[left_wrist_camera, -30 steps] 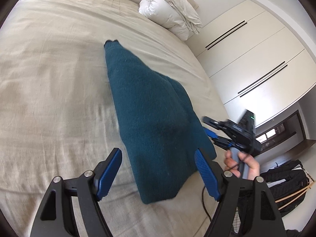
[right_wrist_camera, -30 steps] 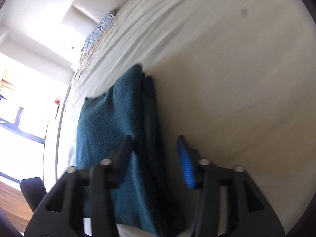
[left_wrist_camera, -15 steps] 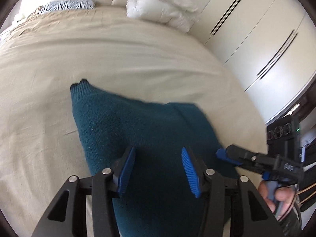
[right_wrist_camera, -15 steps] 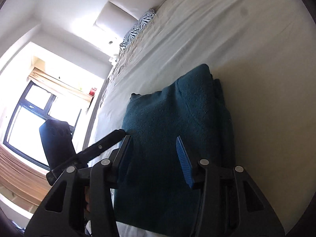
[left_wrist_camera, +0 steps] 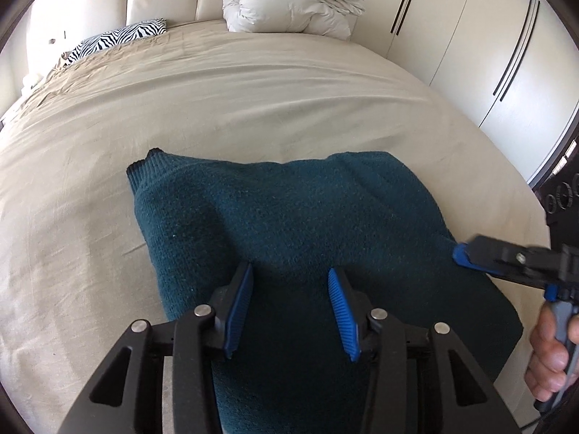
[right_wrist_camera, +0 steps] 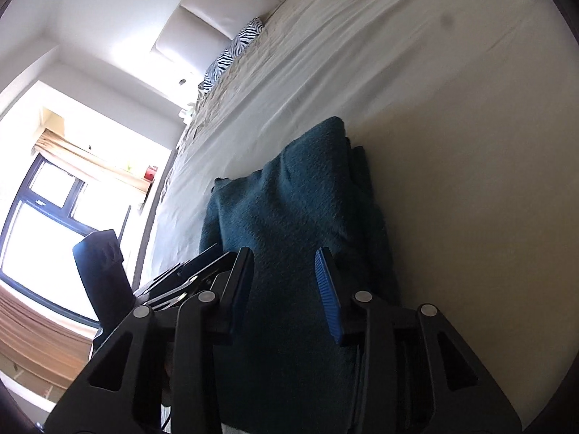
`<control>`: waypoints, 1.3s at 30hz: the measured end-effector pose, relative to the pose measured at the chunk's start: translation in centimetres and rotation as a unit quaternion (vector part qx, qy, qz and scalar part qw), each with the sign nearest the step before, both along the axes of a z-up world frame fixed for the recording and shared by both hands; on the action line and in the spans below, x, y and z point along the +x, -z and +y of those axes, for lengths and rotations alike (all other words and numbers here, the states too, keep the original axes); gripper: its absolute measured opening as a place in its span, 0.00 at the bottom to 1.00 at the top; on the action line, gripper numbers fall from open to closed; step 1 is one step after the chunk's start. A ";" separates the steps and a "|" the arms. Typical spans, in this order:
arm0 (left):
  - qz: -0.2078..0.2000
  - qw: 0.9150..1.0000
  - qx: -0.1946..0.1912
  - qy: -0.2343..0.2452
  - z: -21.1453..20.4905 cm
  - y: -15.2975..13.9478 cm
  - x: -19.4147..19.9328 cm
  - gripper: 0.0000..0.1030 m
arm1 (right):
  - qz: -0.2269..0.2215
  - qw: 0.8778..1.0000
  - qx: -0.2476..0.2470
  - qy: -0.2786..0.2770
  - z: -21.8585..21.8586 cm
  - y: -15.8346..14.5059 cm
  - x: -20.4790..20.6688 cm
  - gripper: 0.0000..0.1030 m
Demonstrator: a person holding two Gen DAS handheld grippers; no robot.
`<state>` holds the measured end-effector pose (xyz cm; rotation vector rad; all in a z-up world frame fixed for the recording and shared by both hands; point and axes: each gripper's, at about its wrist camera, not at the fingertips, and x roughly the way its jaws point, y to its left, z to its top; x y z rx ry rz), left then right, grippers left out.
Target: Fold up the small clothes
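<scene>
The folded sweater (left_wrist_camera: 289,224) lies on the bed (left_wrist_camera: 253,90), near its front edge. Behind it, at the headboard, a bundled duvet (left_wrist_camera: 289,0) sits right of a striped pillow (left_wrist_camera: 119,36). The left tool (left_wrist_camera: 289,289) hangs over the sweater's near part, the right tool (right_wrist_camera: 284,278) over its right side.

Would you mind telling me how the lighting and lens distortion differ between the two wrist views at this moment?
Left wrist view: even, soft light on the teal sweater and beige bed sheet; fisheye bends the wardrobe doors. Right wrist view: the window is blown out, leaving the right claw backlit and dark, with the sweater in shade and the horizon strongly tilted.
</scene>
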<state>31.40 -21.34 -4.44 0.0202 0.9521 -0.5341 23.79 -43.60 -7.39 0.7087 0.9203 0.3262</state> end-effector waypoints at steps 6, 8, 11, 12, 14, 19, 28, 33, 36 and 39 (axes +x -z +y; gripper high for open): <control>-0.007 1.000 0.005 -0.002 0.0 0.1 -0.7 0.45 | 0.005 1.000 -0.002 -0.006 -0.5 1.2 -3.9 0.32; -0.008 1.000 0.007 -0.001 0.0 0.1 -0.8 0.45 | 0.001 1.000 0.004 -0.005 -0.8 1.6 -5.1 0.32; -0.011 1.000 0.010 -0.001 -0.1 0.2 -0.8 0.45 | -0.003 1.000 0.003 -0.008 -1.2 2.0 -7.0 0.32; -0.014 1.000 0.012 0.000 -0.1 0.2 -0.9 0.45 | -0.003 1.000 0.003 -0.010 -1.3 2.1 -7.6 0.32; -0.017 1.000 0.015 0.000 -0.2 0.2 -1.0 0.45 | -0.004 1.000 -0.003 -0.012 -1.5 2.1 -8.8 0.32; -0.021 1.000 0.017 -0.001 0.1 -0.4 -1.3 0.45 | -0.020 1.000 -0.007 0.003 -3.0 0.3 -10.4 0.50; 0.037 0.989 -0.111 -0.092 7.1 -0.8 -2.5 0.76 | 0.013 0.999 -0.015 0.036 -5.9 0.3 -5.8 0.68; 0.127 0.978 -0.145 -0.085 7.2 2.2 -1.4 0.75 | 0.053 0.998 0.010 0.022 -5.5 2.1 -2.2 0.68; 0.140 0.975 -0.151 -0.081 6.8 2.8 -1.5 0.75 | 0.072 0.997 0.001 0.009 -4.6 2.6 -0.7 0.68; 0.149 0.976 -0.145 -0.071 6.3 2.8 -1.3 0.75 | 0.088 0.996 -0.010 -0.019 -3.5 3.0 0.6 0.68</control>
